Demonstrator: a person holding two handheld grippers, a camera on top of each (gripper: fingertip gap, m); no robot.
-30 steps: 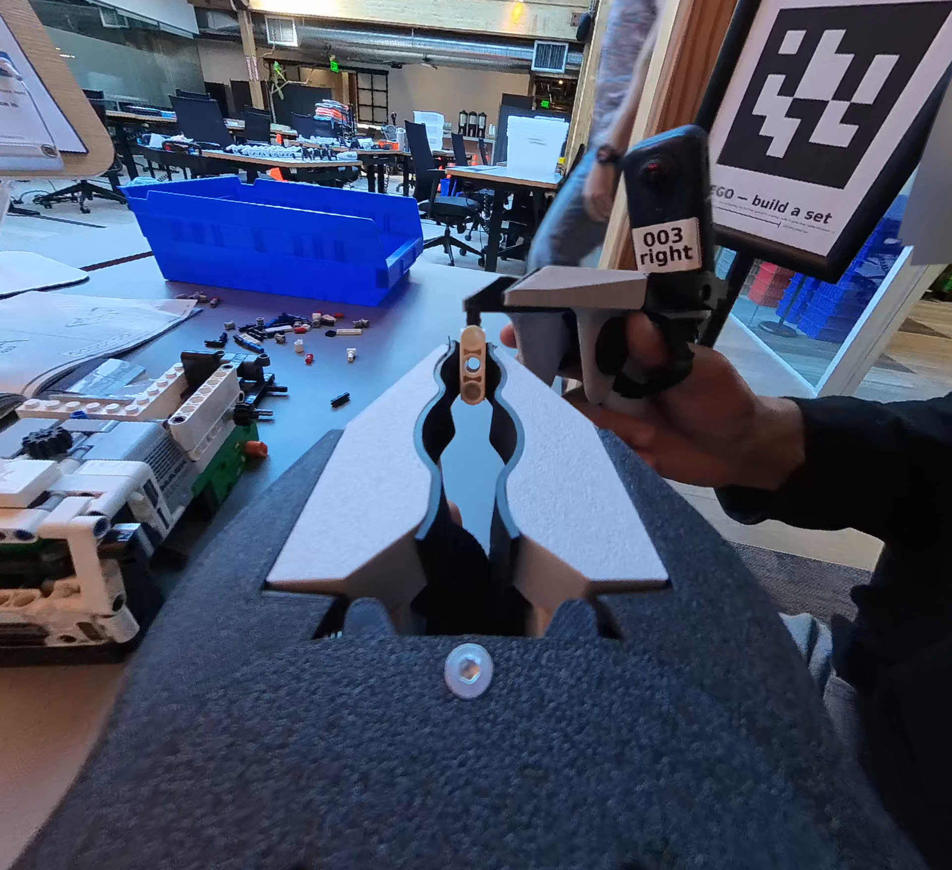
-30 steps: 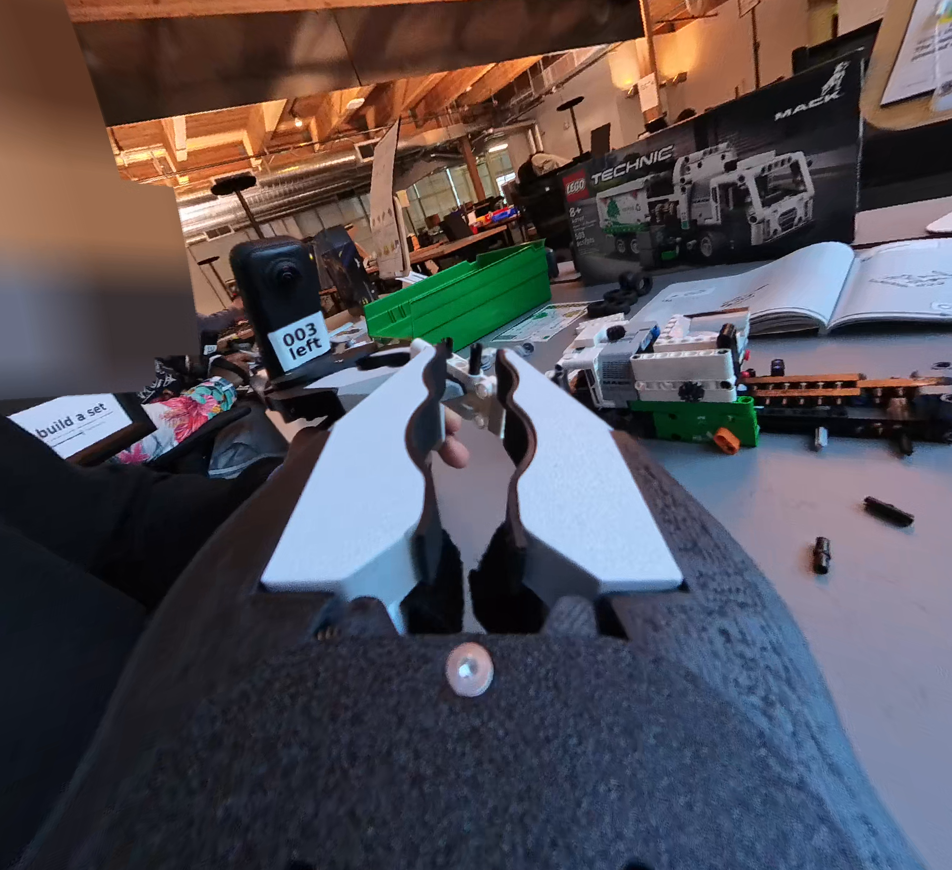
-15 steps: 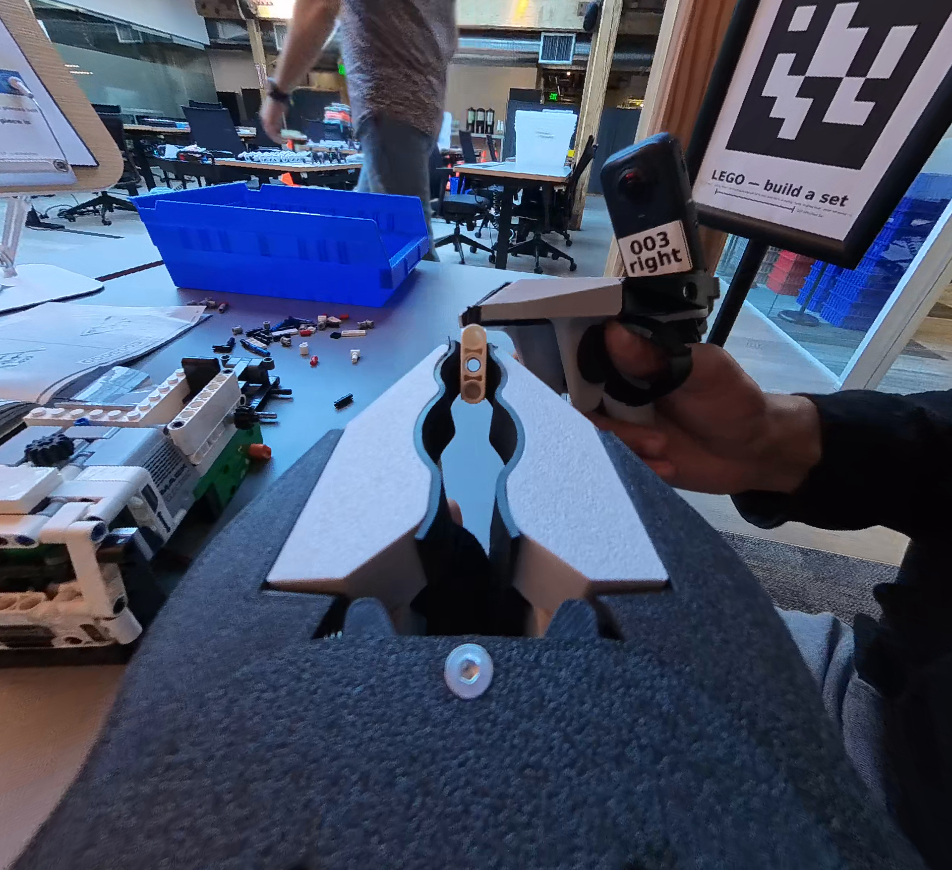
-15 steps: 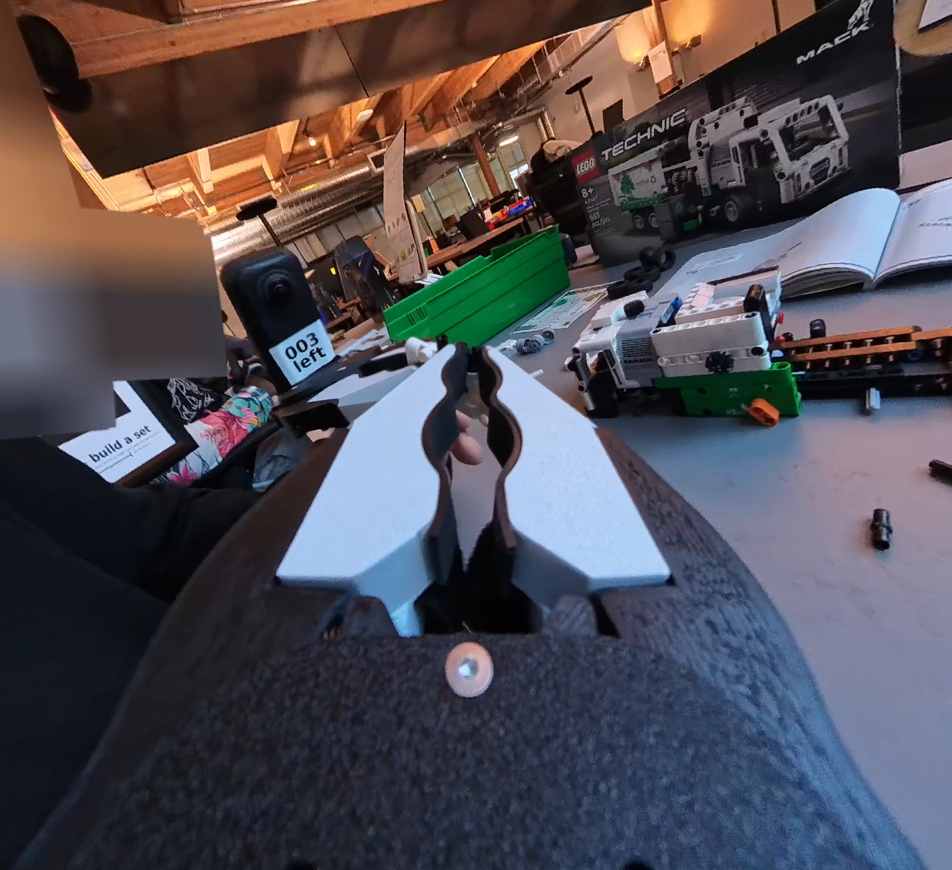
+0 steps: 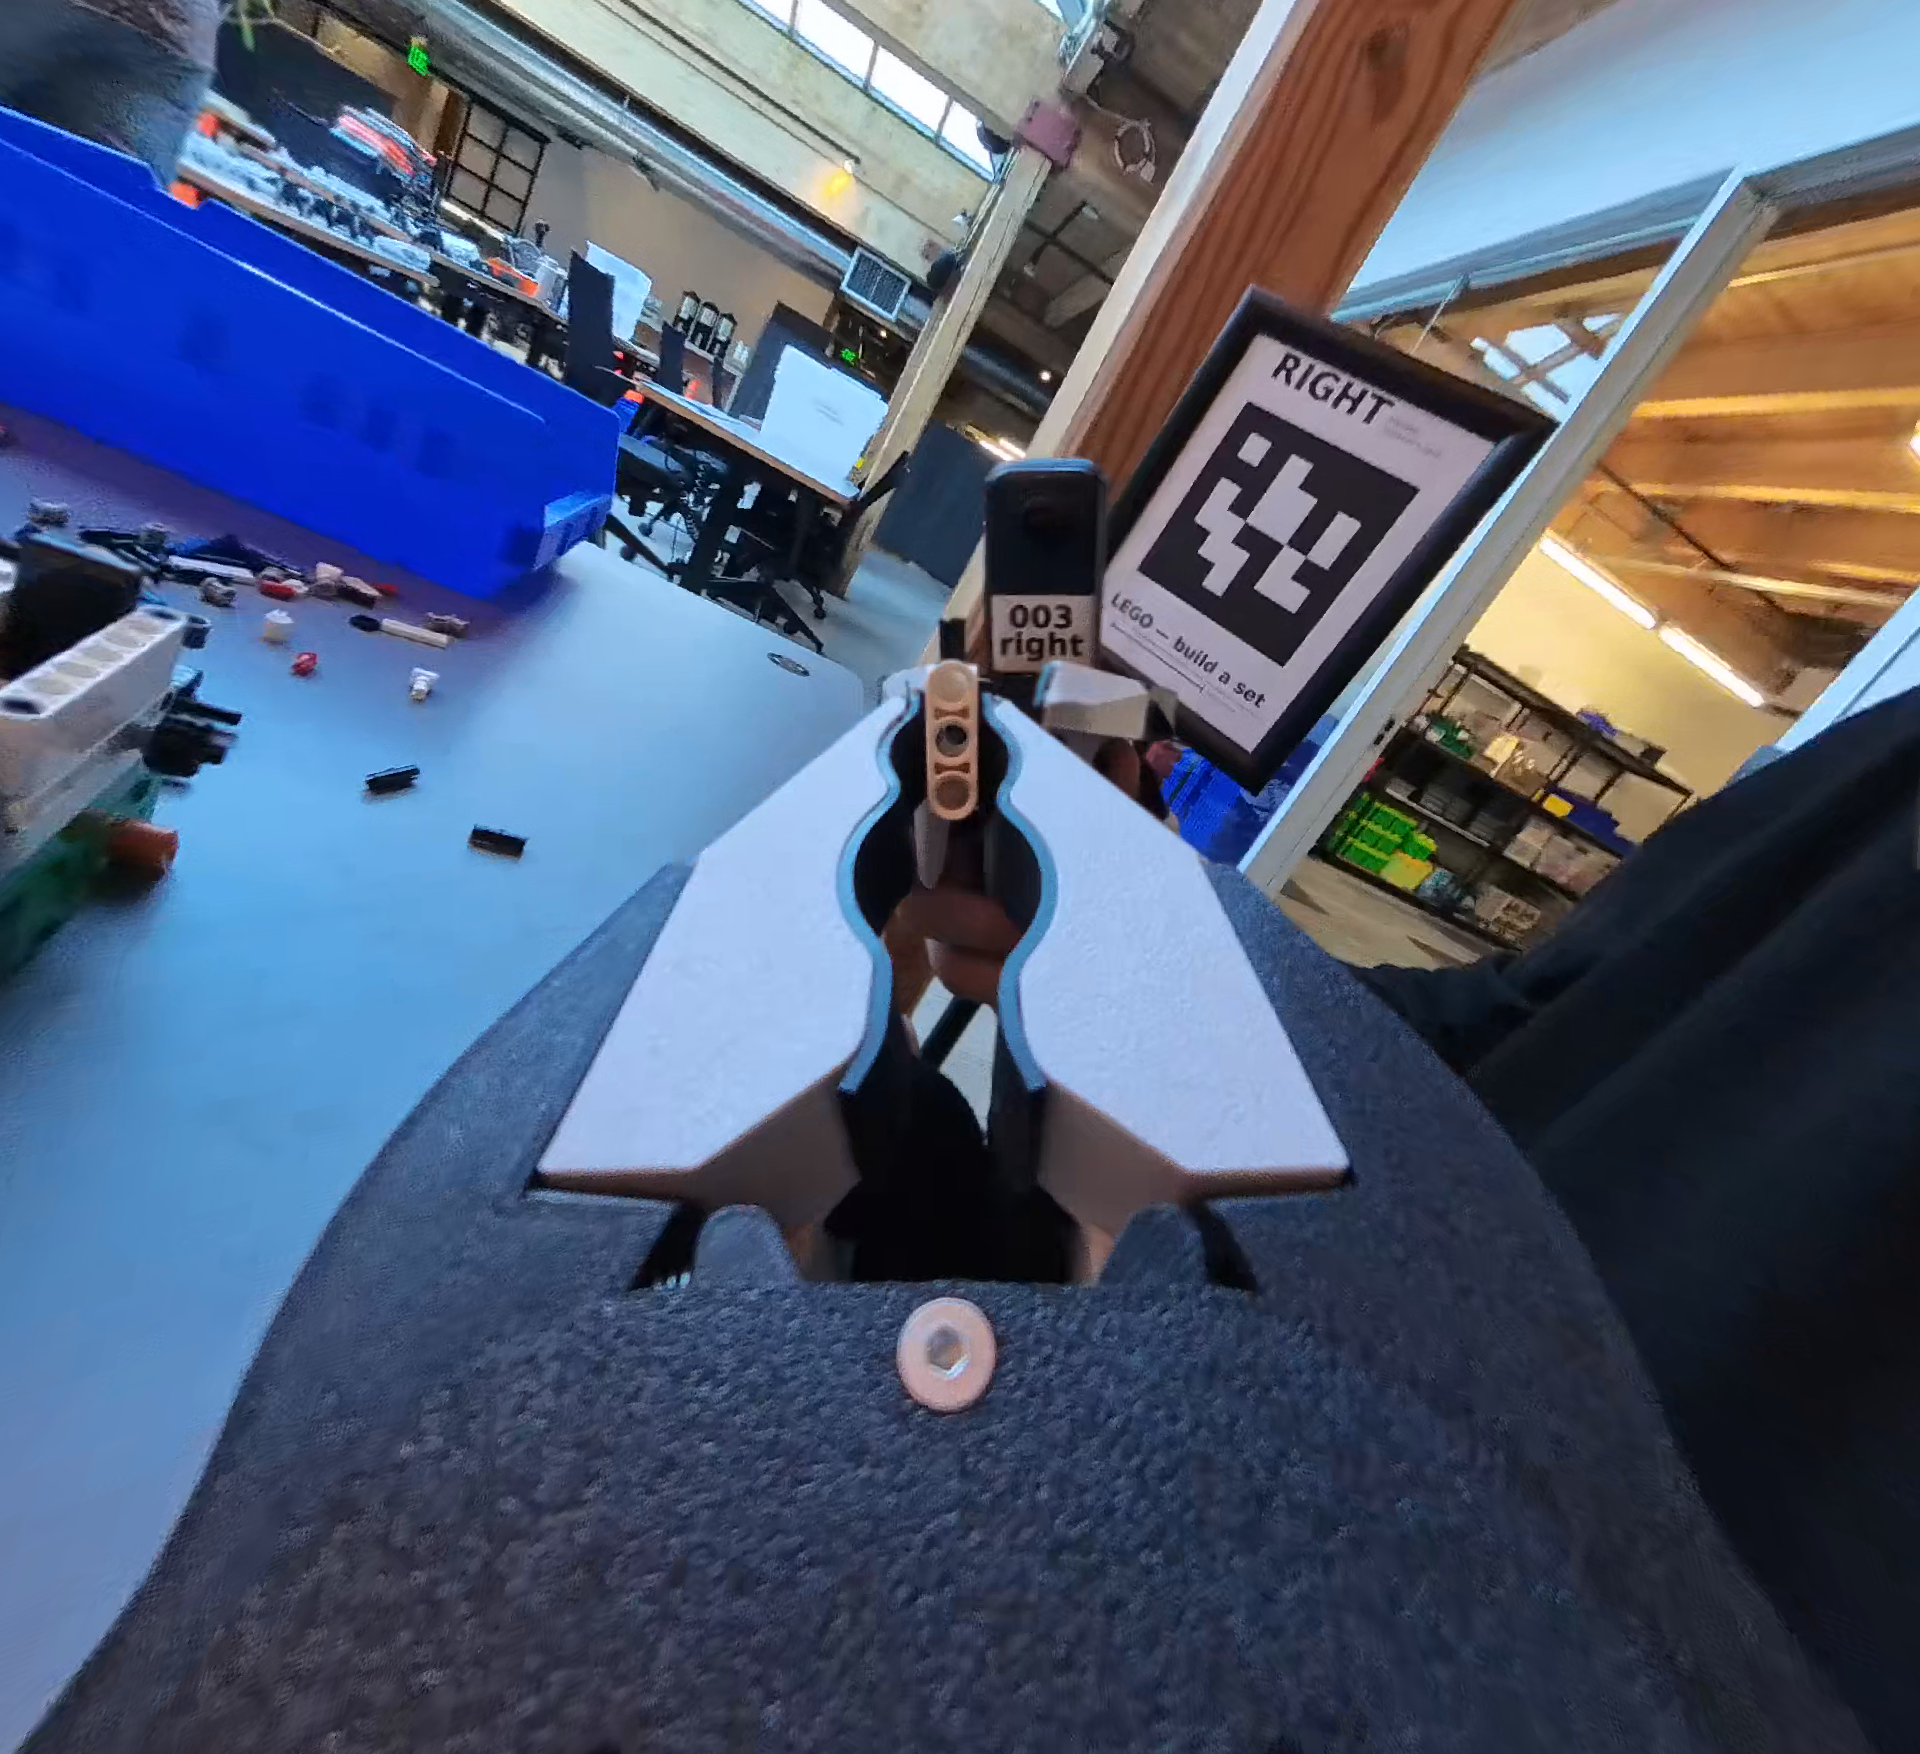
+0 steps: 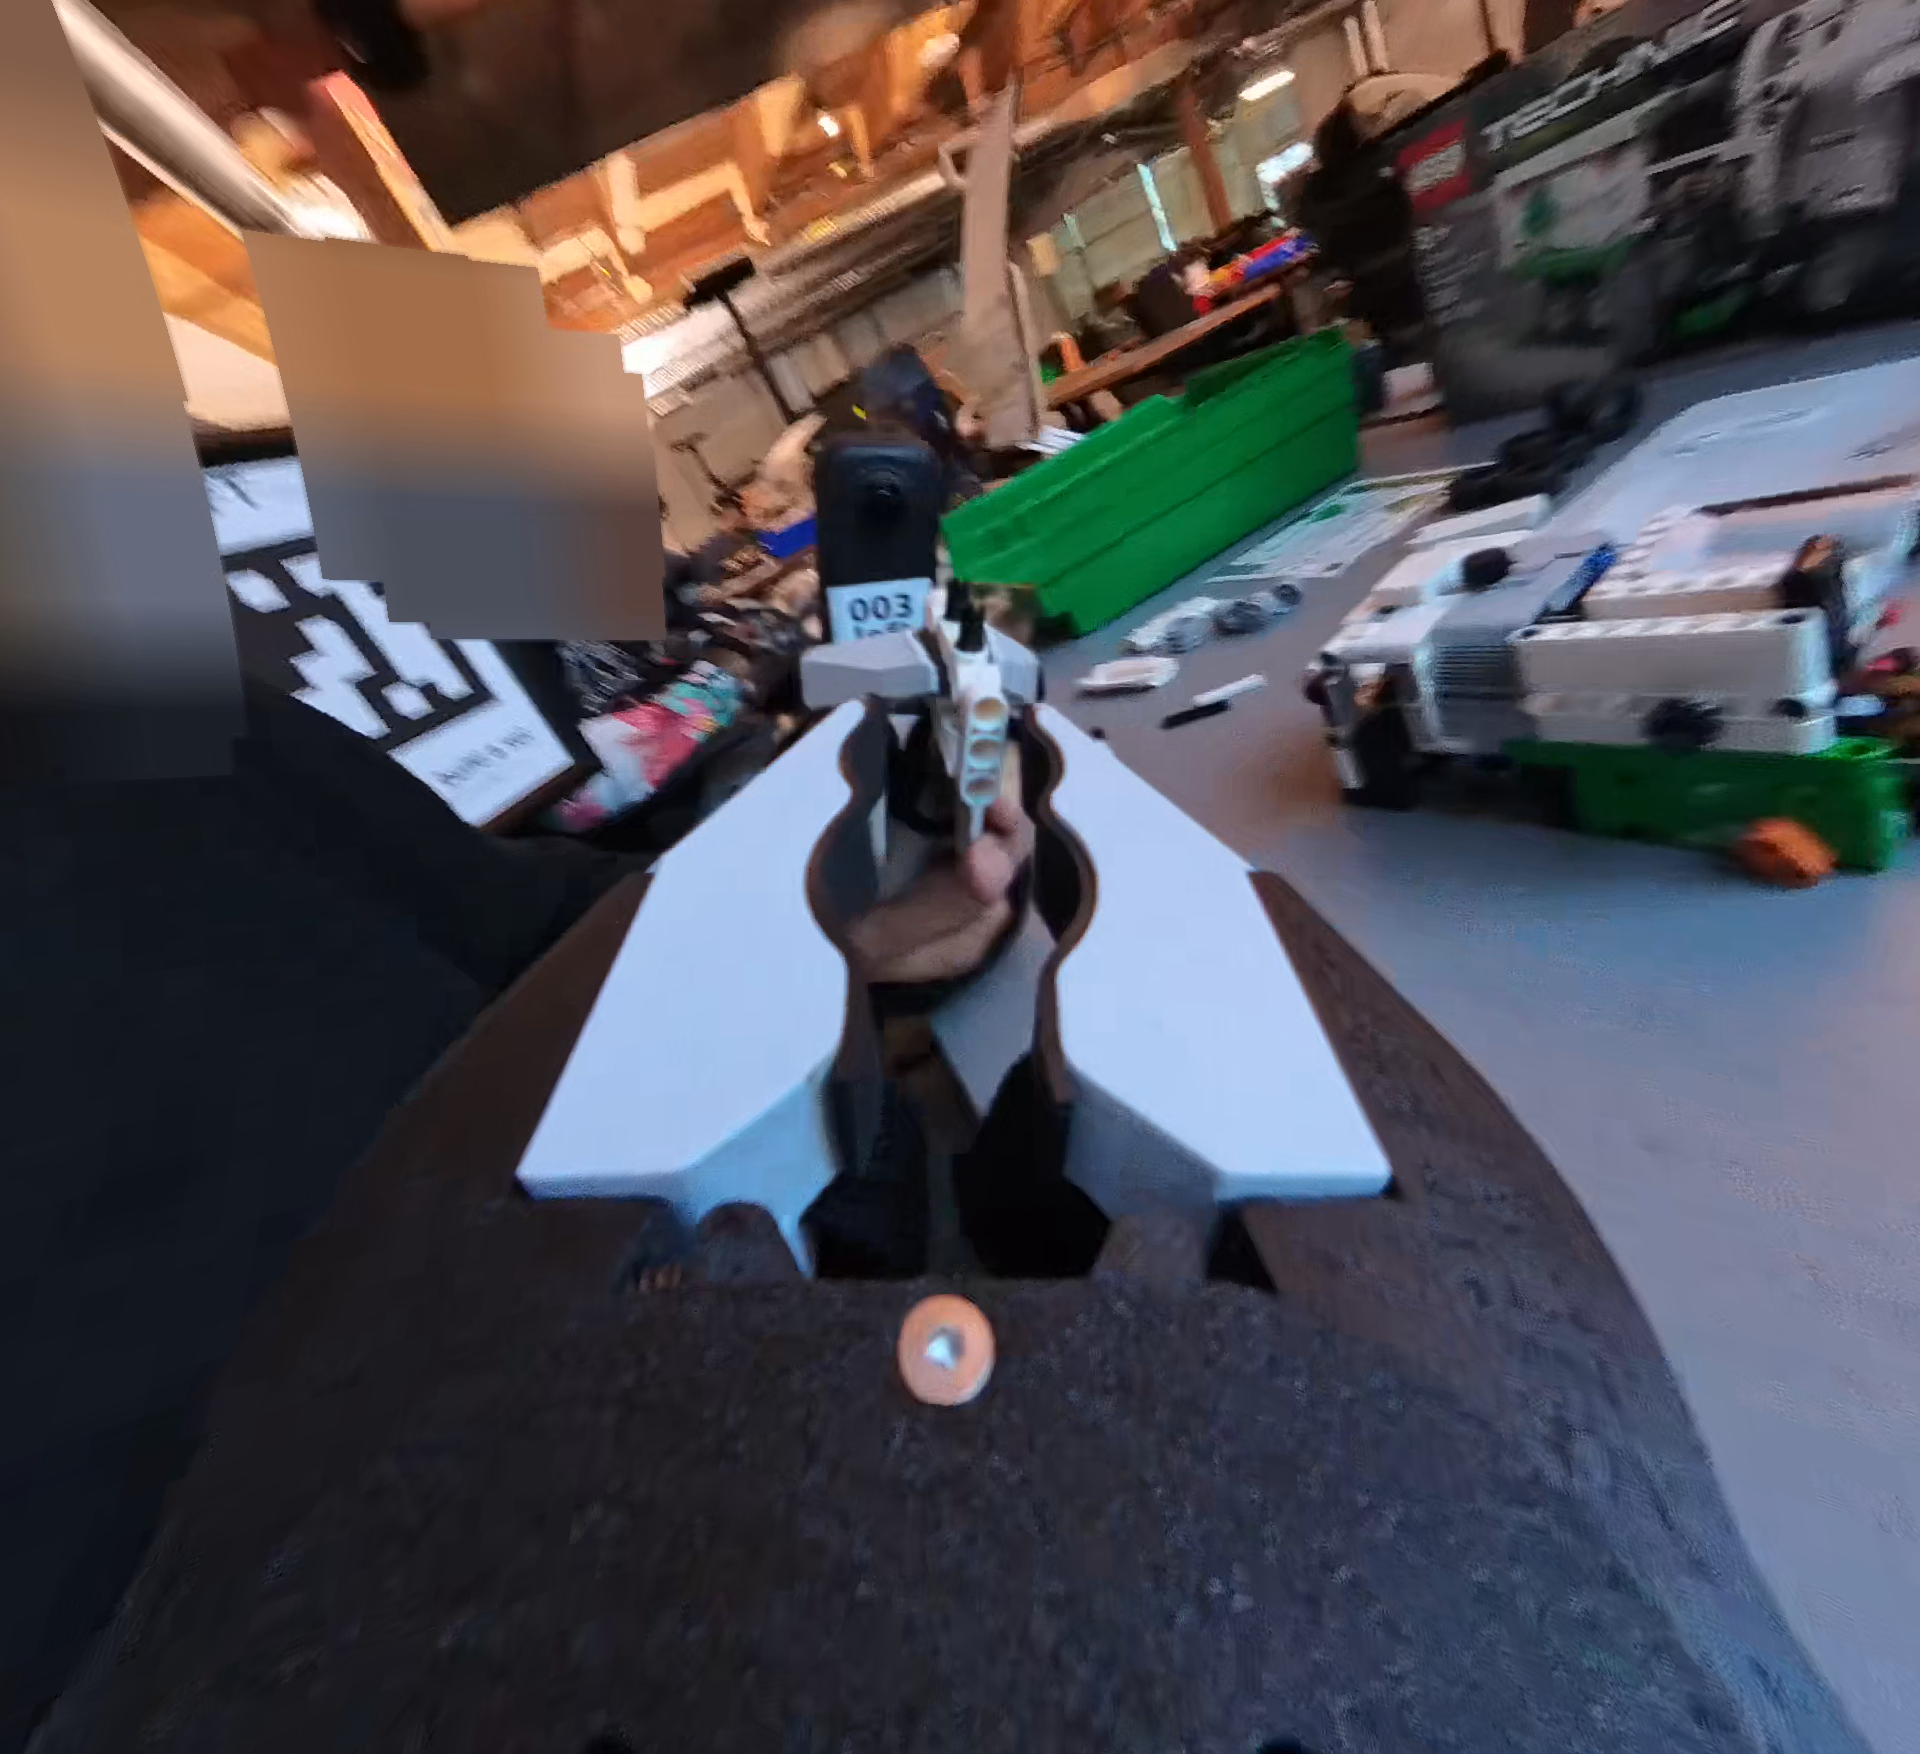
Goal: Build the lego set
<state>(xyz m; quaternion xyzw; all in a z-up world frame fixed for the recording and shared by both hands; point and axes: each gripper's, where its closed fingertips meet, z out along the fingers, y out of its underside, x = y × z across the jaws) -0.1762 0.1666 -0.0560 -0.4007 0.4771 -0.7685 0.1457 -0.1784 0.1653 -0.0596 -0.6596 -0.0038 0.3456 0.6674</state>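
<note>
My left gripper (image 5: 951,717) is shut on a small tan beam with holes (image 5: 951,754), held upright in the air off the table's near edge. My right gripper (image 6: 948,717) faces it head on, and its fingers (image 5: 1091,702) show just behind the beam. Its jaws stand open with the same beam (image 6: 977,738), pale in this view, between the tips. I cannot tell whether they touch it. The part-built white, grey and green truck model (image 6: 1621,676) stands on the grey table, to the right in the right wrist view; it also shows in the left wrist view (image 5: 73,696).
A blue bin (image 5: 260,374) stands behind scattered small parts (image 5: 312,592), with two black pins (image 5: 497,839) nearer. A green bin (image 6: 1164,478), the set's box (image 6: 1662,146) and an open booklet (image 6: 1766,447) lie behind the truck. A framed marker sign (image 5: 1288,520) stands off the table edge. The grippers are tip to tip, or close to it.
Both grippers have swung to face each other tip to tip. The right jaws, nearly shut half a second ago, have opened around the beam. The left gripper still holds the beam.
</note>
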